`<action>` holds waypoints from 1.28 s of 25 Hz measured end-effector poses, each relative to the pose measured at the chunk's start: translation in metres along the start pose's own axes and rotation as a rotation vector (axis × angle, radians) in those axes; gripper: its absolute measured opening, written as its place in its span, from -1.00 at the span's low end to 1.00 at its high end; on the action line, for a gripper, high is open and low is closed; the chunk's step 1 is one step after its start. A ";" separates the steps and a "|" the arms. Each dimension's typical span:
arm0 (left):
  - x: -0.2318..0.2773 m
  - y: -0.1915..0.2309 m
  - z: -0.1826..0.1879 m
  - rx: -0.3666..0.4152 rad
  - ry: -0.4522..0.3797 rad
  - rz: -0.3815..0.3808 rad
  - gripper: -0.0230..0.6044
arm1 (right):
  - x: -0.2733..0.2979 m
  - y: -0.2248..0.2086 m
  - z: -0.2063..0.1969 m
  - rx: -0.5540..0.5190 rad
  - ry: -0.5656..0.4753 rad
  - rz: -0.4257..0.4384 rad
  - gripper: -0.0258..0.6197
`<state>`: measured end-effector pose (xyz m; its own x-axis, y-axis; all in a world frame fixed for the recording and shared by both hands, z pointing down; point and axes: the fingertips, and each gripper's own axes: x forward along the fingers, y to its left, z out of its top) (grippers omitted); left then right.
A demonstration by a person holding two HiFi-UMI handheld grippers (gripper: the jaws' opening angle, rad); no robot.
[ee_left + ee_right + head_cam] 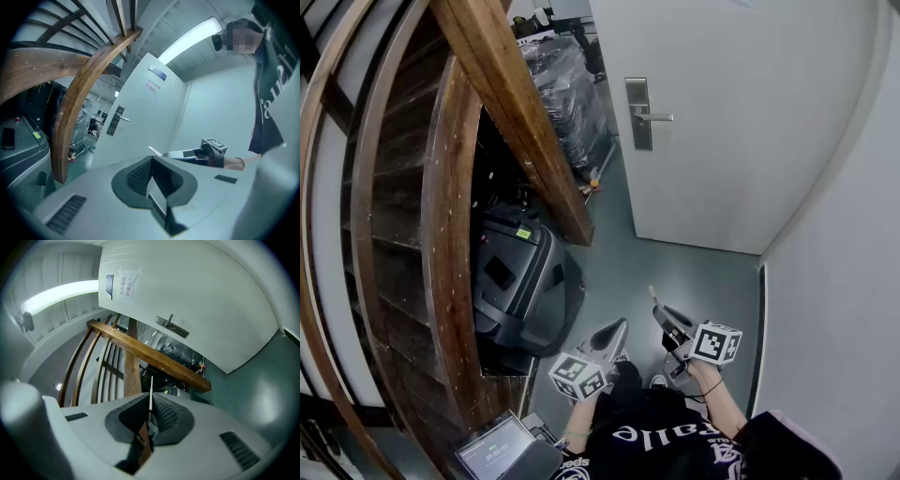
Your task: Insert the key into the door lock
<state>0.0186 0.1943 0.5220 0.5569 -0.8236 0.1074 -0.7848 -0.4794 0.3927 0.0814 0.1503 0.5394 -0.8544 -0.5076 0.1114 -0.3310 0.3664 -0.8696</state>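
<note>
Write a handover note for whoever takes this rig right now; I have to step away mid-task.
Right claw: shut on the key, with the blade sticking out ahead of the jaws.
Left claw: shut with nothing in it, held low beside the right one.
Door: ahead of the person. Its lock plate, with the handle, is well clear of both claws. The keyhole is too small to make out.
Done: the key is gripped.
Left: carry the key to the lock plate, line the blade up and push it in.
</note>
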 end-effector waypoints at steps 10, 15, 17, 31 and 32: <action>0.060 0.099 0.046 0.001 -0.025 -0.033 -0.91 | 0.095 -0.035 0.049 -0.027 -0.004 -0.033 -0.81; 0.101 0.170 0.098 0.039 -0.027 -0.066 -0.91 | 0.165 -0.036 0.101 -0.035 -0.059 -0.035 -0.81; 0.116 0.196 0.119 0.044 -0.038 -0.078 -0.91 | 0.191 -0.037 0.122 -0.045 -0.079 -0.042 -0.81; 0.204 0.276 0.148 0.020 0.036 -0.230 -0.91 | 0.274 -0.071 0.195 -0.051 -0.169 -0.159 -0.81; 0.210 0.278 0.148 0.014 0.039 -0.235 -0.91 | 0.274 -0.075 0.201 -0.050 -0.178 -0.169 -0.81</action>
<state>-0.1230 -0.1567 0.5180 0.7345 -0.6767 0.0500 -0.6361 -0.6610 0.3980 -0.0473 -0.1735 0.5384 -0.7026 -0.6926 0.1634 -0.4868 0.3003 -0.8203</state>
